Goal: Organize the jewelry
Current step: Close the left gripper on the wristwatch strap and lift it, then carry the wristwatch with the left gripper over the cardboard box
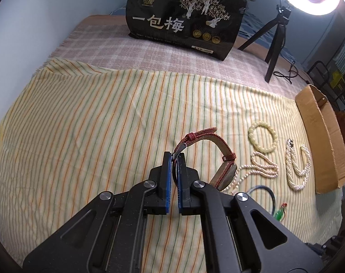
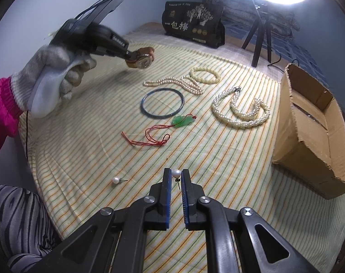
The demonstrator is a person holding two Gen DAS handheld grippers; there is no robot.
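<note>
a watch and a pearl earring are held above the striped cloth.

the left tool (image 1: 175, 157) is clamped on the red strap of the watch (image 1: 220, 159), lifted clear of the cloth (image 1: 104, 118). the right tool (image 2: 175, 174) is closed on a pearl earring (image 2: 176, 173); a second earring (image 2: 116, 179) lies on the cloth nearby. necklaces, a bangle (image 2: 162, 103) and a jade pendant (image 2: 182, 121) lie beside the cardboard box (image 2: 309, 136).

Jewelry count on the striped cloth

Two pearl stud earrings (image 2: 176, 173) (image 2: 116, 179), two pearl necklaces (image 2: 172, 82) (image 2: 240, 108), one cream bead bracelet (image 2: 204, 74), one blue bangle (image 2: 162, 104), one green pendant on a red cord (image 2: 182, 121), one red-strapped wristwatch (image 1: 220, 157), one cardboard box (image 2: 309, 136).
</note>
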